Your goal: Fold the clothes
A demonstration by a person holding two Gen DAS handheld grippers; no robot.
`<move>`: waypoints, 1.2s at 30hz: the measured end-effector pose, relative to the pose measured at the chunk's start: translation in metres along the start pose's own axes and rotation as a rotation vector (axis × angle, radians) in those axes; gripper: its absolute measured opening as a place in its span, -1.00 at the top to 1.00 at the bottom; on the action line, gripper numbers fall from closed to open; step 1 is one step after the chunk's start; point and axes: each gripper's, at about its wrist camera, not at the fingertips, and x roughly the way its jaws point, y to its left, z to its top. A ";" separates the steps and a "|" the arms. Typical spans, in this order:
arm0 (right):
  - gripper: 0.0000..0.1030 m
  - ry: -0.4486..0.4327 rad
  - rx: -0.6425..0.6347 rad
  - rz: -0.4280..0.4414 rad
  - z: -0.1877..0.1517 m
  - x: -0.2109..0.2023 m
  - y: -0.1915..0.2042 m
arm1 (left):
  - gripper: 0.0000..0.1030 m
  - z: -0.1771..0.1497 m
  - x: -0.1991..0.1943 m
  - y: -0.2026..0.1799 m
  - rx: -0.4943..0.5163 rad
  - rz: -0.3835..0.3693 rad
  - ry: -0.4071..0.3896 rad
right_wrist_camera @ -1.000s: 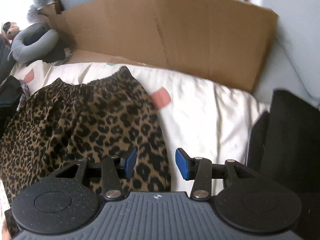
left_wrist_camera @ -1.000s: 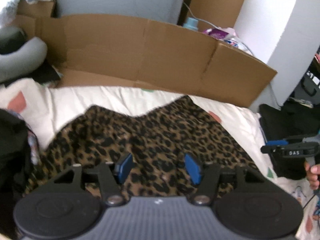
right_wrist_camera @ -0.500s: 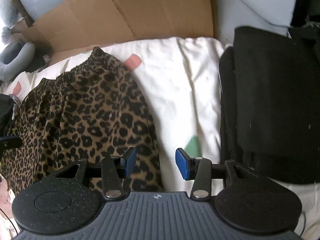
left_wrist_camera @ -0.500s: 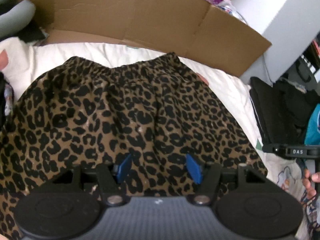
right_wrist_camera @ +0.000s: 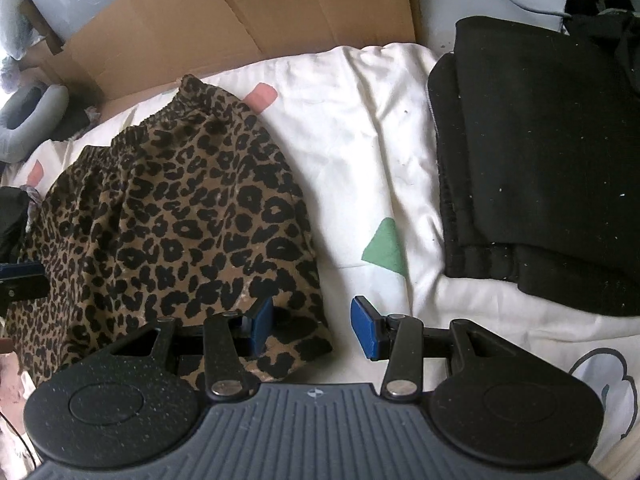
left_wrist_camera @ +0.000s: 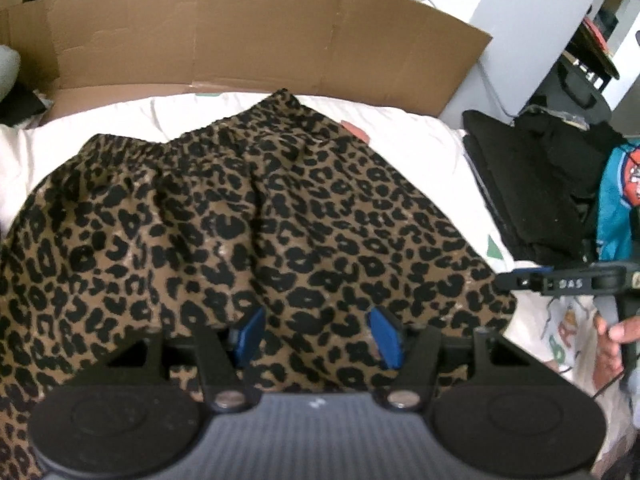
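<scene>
A leopard-print skirt (left_wrist_camera: pixel 248 216) lies spread flat on the white bed sheet (left_wrist_camera: pixel 420 148), its elastic waistband toward the cardboard at the back. My left gripper (left_wrist_camera: pixel 316 336) hovers open over the skirt's lower middle, with nothing pinched between its blue pads. In the right wrist view the skirt (right_wrist_camera: pixel 180 216) fills the left half. My right gripper (right_wrist_camera: pixel 312 326) is open at its lower right corner, left pad over the cloth and right pad over bare sheet. The right gripper (left_wrist_camera: pixel 560 280) also shows at the skirt's right edge in the left wrist view, with a hand behind it.
A flattened cardboard sheet (left_wrist_camera: pixel 240 36) stands along the back of the bed. Folded black clothes (right_wrist_camera: pixel 540 152) lie to the right of the skirt, and a teal garment (left_wrist_camera: pixel 616 208) lies beyond them. A grey cushion (right_wrist_camera: pixel 28 120) sits at the far left.
Both grippers have come down and nearer to the skirt's lower edge. The right one rolled and swung toward the skirt's right corner, bringing the black pile into view. Neither gripper's opening changed.
</scene>
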 end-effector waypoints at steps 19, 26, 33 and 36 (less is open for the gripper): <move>0.84 -0.023 -0.066 0.089 0.010 -0.006 0.049 | -0.20 0.003 0.011 0.004 -0.011 -0.091 0.036; 0.84 -0.026 -0.085 0.122 0.002 0.012 0.071 | -0.20 0.004 0.011 0.004 -0.014 -0.095 0.033; 0.45 0.006 -0.001 0.125 -0.006 0.043 0.056 | -0.20 0.001 0.016 0.002 -0.008 -0.095 0.044; 0.15 0.014 0.033 0.174 -0.009 0.048 0.049 | -0.20 0.000 0.018 0.002 -0.004 -0.094 0.050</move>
